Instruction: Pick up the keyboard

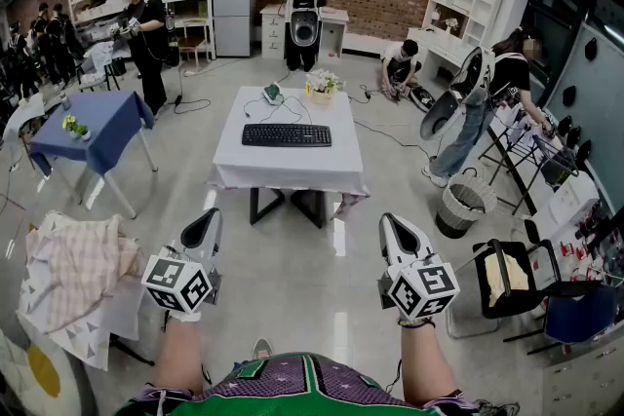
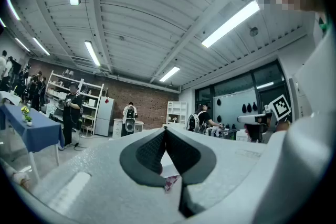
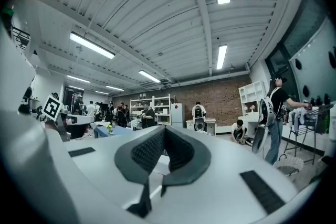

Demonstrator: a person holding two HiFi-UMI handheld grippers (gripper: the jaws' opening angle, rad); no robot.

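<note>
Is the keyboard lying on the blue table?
No, the keyboard lies on the white table, while the blue table stands off to the left.

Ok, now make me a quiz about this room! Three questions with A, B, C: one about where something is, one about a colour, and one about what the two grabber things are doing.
1. Where does the keyboard lie?
A. underneath the white table
B. on top of it
C. leaning against its leg

2. What colour is the cloth on the side table at the left?
A. blue
B. red
C. yellow

3. How are the jaws of the left gripper and the right gripper?
A. both wide open
B. shut on the keyboard
C. both shut, holding nothing

Answers:
1 B: the head view shows it flat on the white cloth, near the middle.
2 A: its cloth is plainly blue.
3 C: each gripper view shows its jaw tips touching, with nothing between them and the keyboard far off.
</note>
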